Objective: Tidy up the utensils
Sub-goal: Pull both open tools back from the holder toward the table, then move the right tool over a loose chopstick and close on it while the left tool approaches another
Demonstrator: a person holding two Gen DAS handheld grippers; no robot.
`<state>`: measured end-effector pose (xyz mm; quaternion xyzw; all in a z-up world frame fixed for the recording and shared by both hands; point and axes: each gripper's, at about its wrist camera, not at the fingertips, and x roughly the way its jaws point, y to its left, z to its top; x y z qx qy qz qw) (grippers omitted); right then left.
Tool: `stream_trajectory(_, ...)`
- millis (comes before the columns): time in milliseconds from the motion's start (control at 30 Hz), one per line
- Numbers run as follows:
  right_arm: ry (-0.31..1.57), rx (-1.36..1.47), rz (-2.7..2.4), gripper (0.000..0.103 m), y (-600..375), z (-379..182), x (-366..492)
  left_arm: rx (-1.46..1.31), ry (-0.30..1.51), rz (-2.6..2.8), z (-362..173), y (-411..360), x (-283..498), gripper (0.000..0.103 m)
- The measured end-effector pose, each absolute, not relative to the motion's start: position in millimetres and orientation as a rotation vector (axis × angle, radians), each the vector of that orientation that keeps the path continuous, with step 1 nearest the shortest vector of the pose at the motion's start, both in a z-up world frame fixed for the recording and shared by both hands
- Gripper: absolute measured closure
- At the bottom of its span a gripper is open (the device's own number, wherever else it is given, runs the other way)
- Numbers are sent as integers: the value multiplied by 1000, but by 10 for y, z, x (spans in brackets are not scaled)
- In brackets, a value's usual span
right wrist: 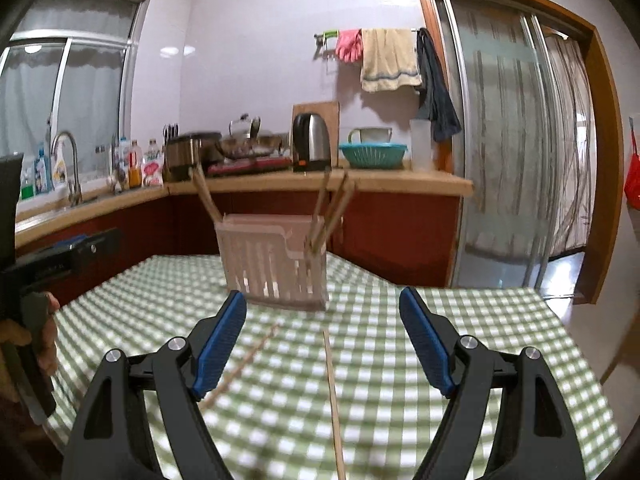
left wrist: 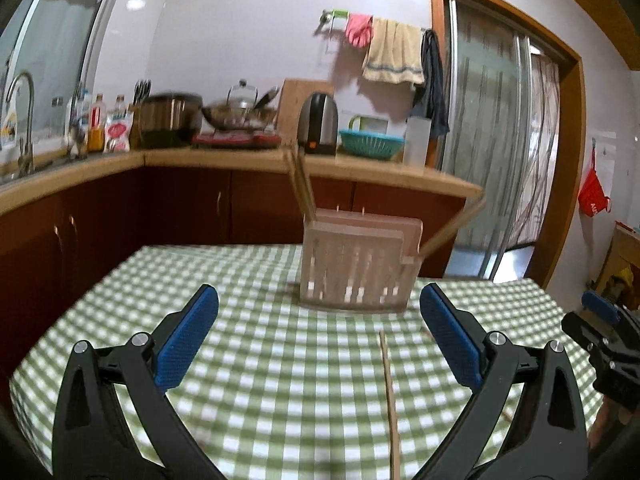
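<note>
Utensil holder (right wrist: 276, 264): pale slotted plastic, upright on the green-checked table (left wrist: 260, 380). It holds wooden chopsticks (right wrist: 334, 210) leaning out at its right end and more (right wrist: 206, 196) leaning at its left end.

Loose chopstick (right wrist: 333, 396): lies flat on the table in front of the holder; a second stick (right wrist: 244, 364) lies just beside it, angled.

Left tool (left wrist: 320, 344): spread wide, nothing between its blue pads.

Right tool (right wrist: 322, 344): spread, pinching nothing.
</note>
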<state>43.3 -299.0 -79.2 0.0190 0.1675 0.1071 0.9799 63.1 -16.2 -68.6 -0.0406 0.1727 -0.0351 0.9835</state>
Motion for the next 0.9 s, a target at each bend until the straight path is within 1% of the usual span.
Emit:
stream_trajectory(100,386,38,215,38,-3021,-1039,373,-90,396,-64,-913,-141,566,5)
stream_trajectory(133,397,41,217,44,-3031,-1091,369,-94,406,-63,-960,-138,547,5)
stream_trajectory(167,414,45,217,47,-3046,-1174,356,-100,418,-64,-1021,-135,529,5)
stream_trajectory(267,464,57,226,52,-3081,-1387,322,-100,459,-62,-1227,-161,473,5)
stream_trajectory(333,490,54,231,58,-3064,-1491,308,-95,488,-65,-1336,-198,457,5)
stream_trajectory(533,556,45,233,67,-3053,-1723,342,-72,544,-96,-1575,-360,446,5)
stream_trajectory(800,614,65,213,71,-3092,-1835,454,-48,575,-134,-1736,-540,454,5)
stream_trajectory(900,631,68,206,79,-3105,-1881,472,-42,584,-142,-1777,-587,452,5)
